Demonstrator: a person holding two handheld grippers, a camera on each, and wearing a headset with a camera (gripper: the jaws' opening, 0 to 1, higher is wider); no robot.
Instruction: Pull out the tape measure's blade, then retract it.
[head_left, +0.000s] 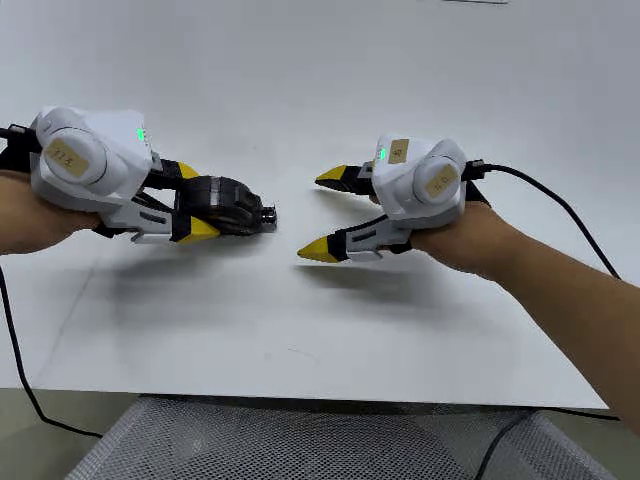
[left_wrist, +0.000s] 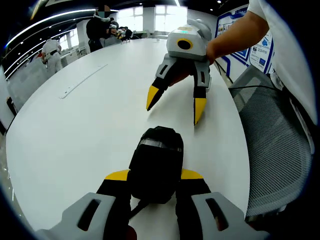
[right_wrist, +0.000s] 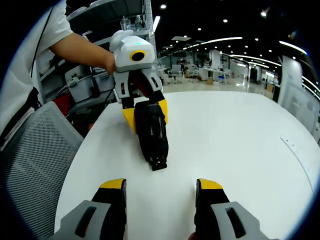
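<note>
A black tape measure (head_left: 225, 206) rests on the white table, its blade tip (head_left: 268, 213) pointing right. My left gripper (head_left: 193, 201) is shut on its body; in the left gripper view the tape measure (left_wrist: 156, 165) sits between the yellow-tipped jaws. My right gripper (head_left: 325, 213) stands open a short way right of the blade tip, touching nothing. In the right gripper view the tape measure (right_wrist: 152, 132) lies straight ahead with its blade tip (right_wrist: 159, 164) nearest, and my right gripper (right_wrist: 161, 185) is open below it.
The white table (head_left: 400, 90) stretches far back and to both sides. A grey mesh chair (head_left: 270, 440) sits below the front edge. A black cable (head_left: 560, 205) trails from the right gripper. People and desks stand far off in the room (left_wrist: 100, 25).
</note>
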